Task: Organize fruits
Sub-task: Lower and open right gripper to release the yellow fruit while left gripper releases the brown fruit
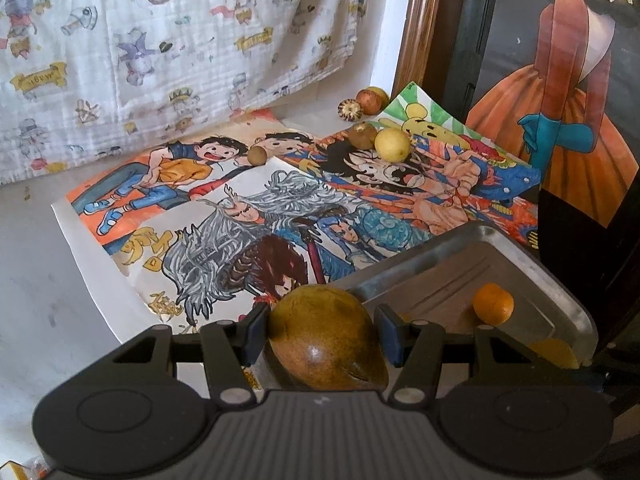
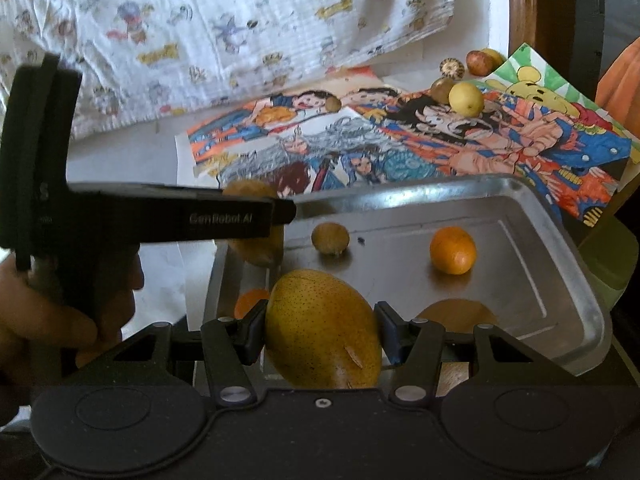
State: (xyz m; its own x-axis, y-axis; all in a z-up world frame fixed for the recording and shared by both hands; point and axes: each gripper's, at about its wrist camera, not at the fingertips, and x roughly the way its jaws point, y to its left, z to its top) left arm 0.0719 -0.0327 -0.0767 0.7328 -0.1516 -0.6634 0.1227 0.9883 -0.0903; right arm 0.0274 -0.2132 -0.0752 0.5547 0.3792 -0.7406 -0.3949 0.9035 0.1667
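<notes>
In the left wrist view, the left tool (image 1: pixel 320 338) sits at the lower middle of the frame, clenched on a brown-green fruit (image 1: pixel 324 340), held just left of the metal tray (image 1: pixel 560 280), probably so it can be carried in over the rim. An orange (image 1: pixel 493 304) already lies in the tray at lower right. In the right wrist view, the right tool (image 2: pixel 322 330) grips a yellow mango (image 2: pixel 322 328) above the tray's near edge, likely for the same drop. Loose fruit waits on the drawings (image 1: pixel 248 216) toward the upper right: a lemon (image 1: pixel 393 144) touching a kiwi (image 1: pixel 362 135).
</notes>
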